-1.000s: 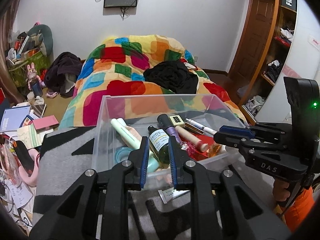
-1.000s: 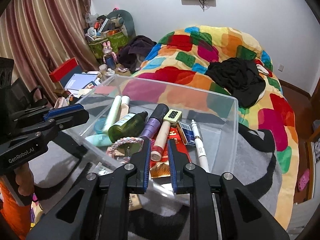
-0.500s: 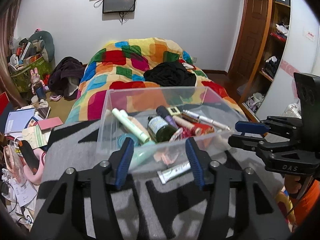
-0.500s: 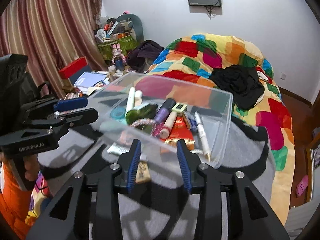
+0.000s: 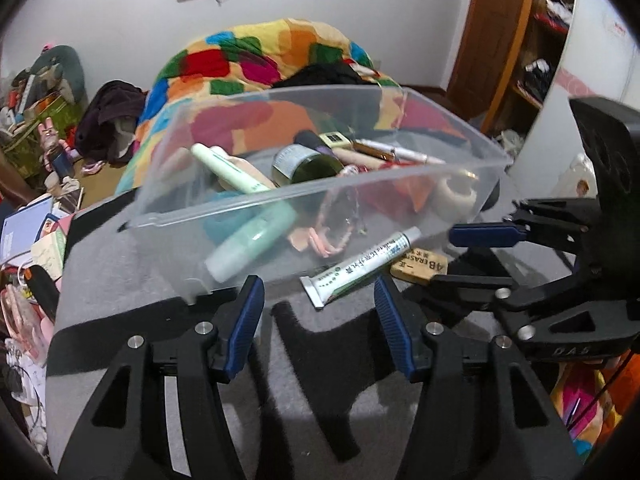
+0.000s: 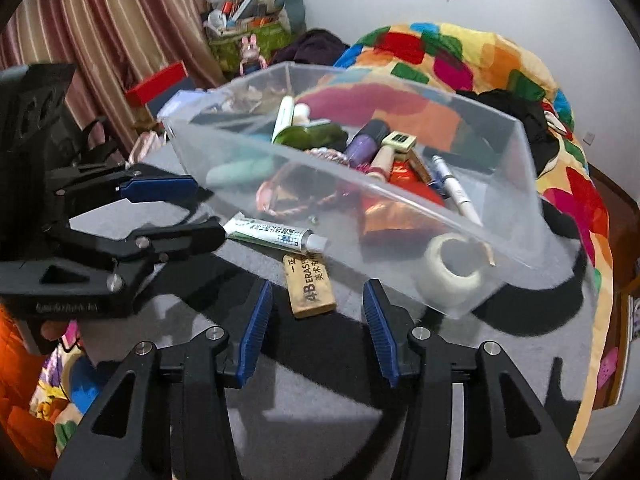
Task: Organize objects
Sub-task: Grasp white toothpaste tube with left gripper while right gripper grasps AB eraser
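A clear plastic bin [image 5: 416,176] [image 6: 400,196] stands on a grey and black blanket, holding several tubes, bottles, a pen and a tape roll [image 6: 450,270]. In front of it on the blanket lie a white ointment tube [image 5: 360,266] [image 6: 276,234] and a tan eraser [image 5: 418,268] [image 6: 310,286]. My left gripper [image 5: 318,320] is open and empty, just before the ointment tube. My right gripper [image 6: 316,320] is open and empty, just before the eraser. Each gripper shows in the other's view, the right one [image 5: 476,258] and the left one [image 6: 204,212].
A bed with a multicoloured quilt [image 5: 248,60] and black clothes [image 6: 516,120] lies behind the bin. Books and clutter [image 5: 32,232] cover the floor at left. A wooden shelf [image 5: 532,40] stands at right, curtains [image 6: 100,32] at left.
Both grippers went from shut to open and pulled back from the bin. The ointment tube and eraser now lie just before the fingers.
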The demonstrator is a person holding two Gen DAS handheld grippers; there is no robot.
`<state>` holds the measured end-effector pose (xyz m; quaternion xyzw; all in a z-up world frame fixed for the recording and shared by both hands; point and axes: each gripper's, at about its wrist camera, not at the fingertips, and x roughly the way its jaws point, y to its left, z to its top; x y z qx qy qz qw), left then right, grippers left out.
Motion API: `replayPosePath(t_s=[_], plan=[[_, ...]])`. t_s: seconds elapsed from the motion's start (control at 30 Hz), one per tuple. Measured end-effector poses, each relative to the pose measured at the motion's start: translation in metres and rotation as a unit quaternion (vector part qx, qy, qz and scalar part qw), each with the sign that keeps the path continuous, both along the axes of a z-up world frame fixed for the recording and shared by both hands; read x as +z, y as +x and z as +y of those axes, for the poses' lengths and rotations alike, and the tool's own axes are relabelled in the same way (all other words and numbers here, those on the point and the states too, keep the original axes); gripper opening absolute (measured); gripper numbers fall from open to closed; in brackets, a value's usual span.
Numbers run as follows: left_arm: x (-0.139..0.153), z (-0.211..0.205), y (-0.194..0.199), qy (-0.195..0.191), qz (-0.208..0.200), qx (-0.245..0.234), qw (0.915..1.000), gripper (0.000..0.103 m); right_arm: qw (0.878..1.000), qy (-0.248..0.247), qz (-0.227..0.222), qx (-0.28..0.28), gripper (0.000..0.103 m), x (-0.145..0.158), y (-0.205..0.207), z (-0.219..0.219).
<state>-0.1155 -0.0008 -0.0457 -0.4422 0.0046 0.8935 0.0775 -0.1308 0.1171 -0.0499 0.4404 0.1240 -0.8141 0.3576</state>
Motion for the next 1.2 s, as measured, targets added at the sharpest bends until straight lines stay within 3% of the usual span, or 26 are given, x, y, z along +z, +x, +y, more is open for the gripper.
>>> replayPosePath(t_s=[0.07,0.17,0.23,0.7,0.8,0.9,1.0,1.1,1.2], plan=[[-0.005,0.004,-0.005,0.000,-0.013,-0.007,0.9999,0.057,1.000,0.011,-0.003,0.004,0.044,-0.005,-0.003,-0.007],[-0.008,0.007,-0.010,0.001,-0.026,-0.016,0.9995,0.057,1.000,0.027,0.000,0.015,0.034,-0.011,-0.004,-0.014],[-0.010,0.009,-0.013,-0.002,-0.031,-0.019,0.9993,0.057,0.999,0.029,0.008,0.027,0.022,-0.009,0.001,-0.015],[-0.019,0.036,-0.024,-0.023,-0.055,-0.040,0.9974,0.057,1.000,0.011,0.006,0.012,0.022,-0.005,0.023,0.039],[-0.017,0.044,-0.017,0.003,-0.061,-0.067,0.9959,0.049,1.000,0.006,0.007,0.005,0.022,-0.005,0.023,0.044],[-0.016,0.058,-0.005,0.000,-0.063,-0.099,0.9931,0.040,1.000,-0.002,0.004,-0.008,0.022,-0.003,0.019,0.050],[-0.009,0.065,0.005,-0.003,-0.060,-0.112,0.9919,0.040,1.000,-0.008,0.004,-0.018,0.022,-0.002,0.016,0.056],[0.001,0.062,0.004,-0.012,-0.042,-0.096,0.9945,0.040,1.000,-0.011,-0.002,-0.028,0.022,-0.003,0.014,0.062],[0.002,0.056,-0.009,-0.010,-0.039,-0.082,0.9958,0.048,0.999,-0.012,-0.008,-0.033,0.022,-0.006,0.010,0.064]])
